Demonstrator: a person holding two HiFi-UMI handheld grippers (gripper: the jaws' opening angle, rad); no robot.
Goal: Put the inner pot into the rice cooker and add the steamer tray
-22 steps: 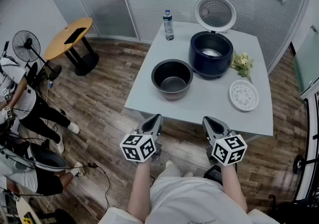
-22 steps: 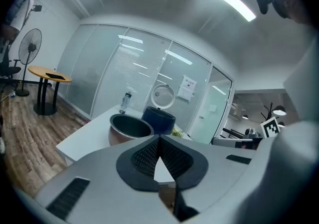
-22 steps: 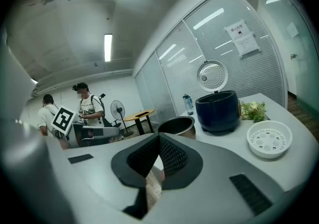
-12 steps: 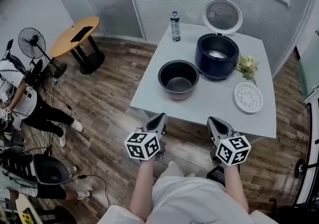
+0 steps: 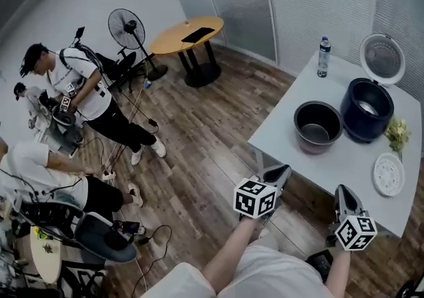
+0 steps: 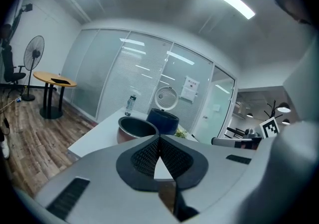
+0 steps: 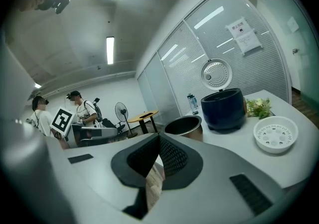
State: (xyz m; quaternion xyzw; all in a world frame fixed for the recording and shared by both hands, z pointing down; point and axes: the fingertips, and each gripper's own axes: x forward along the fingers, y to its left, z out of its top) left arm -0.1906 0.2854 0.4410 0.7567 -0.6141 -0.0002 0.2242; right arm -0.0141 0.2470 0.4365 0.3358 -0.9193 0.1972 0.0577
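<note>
The dark metal inner pot [image 5: 318,126] stands empty on the white table [image 5: 331,165], left of the dark blue rice cooker [image 5: 366,116], whose lid [image 5: 381,58] is up. The white perforated steamer tray [image 5: 388,174] lies near the table's front right. My left gripper [image 5: 283,172] and right gripper [image 5: 342,192] hang side by side short of the table's near edge, both shut and empty. The left gripper view shows the pot [image 6: 135,129] and cooker [image 6: 163,120] beyond the touching pads. In the right gripper view the pot [image 7: 184,126], cooker [image 7: 224,109] and tray [image 7: 275,133] lie ahead.
A water bottle [image 5: 323,57] stands at the table's far corner, with a bunch of greens [image 5: 397,134] right of the cooker. On the wood floor to the left are a round wooden side table [image 5: 186,34], a standing fan [image 5: 126,25], people [image 5: 73,85] and loose cables.
The head view has swung left, so the table now sits at the right of the frame and the people show more. Both grippers stay shut near the table's front edge.
</note>
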